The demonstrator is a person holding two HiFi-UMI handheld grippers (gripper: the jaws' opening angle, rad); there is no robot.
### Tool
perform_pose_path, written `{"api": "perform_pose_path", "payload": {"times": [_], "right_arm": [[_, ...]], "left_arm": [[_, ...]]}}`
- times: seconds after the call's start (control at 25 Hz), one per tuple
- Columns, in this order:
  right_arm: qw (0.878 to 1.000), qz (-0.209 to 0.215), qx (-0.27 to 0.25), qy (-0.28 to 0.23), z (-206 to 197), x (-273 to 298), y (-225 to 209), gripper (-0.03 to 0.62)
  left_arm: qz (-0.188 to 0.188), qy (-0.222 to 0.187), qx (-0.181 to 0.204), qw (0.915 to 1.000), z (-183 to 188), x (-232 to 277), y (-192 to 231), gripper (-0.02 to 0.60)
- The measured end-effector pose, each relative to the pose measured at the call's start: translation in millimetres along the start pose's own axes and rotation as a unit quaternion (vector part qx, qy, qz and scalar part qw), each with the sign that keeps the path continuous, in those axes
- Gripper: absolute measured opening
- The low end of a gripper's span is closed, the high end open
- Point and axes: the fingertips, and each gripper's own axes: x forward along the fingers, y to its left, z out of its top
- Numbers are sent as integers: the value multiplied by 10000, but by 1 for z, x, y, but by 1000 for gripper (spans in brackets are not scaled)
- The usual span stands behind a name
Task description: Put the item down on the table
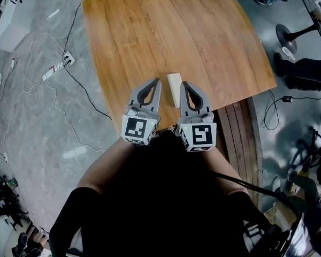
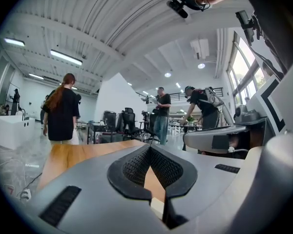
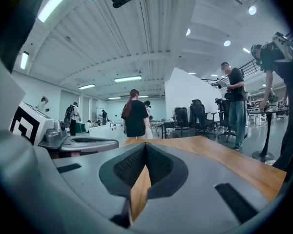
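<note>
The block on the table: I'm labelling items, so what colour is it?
Cream or off-white; the block shows best in the head view.

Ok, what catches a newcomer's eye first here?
A small cream block lies on the wooden table, close to its nearer edge. The left gripper and right gripper flank it in the head view, both shut and empty.

Shows pale block (image 1: 174,87) lying on wood surface (image 1: 166,31), btwn L gripper (image 1: 158,80) & R gripper (image 1: 183,83), fingers closed.
</note>
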Motion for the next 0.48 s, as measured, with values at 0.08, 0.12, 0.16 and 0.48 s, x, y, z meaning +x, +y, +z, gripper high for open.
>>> {"api": "perform_pose_path", "payload": {"times": [0.08,0.12,0.16,0.48], "right_arm": [[10000,7,18,2,-2,-1,0,11],[10000,10,21,4,-3,-1,0,11],[10000,11,14,3,-3,-2,-1,11],[9999,-68,34,86,-10,-2,-7,11]], "left_arm": [[-11,9,5,10000,0,-1,-3,3],[-10,18,-5,10000,-1,-1,-4,3],[-3,28,-29,10000,-1,-1,-5,3],[-58,104,-43,9999,-7,2,-7,3]]}}
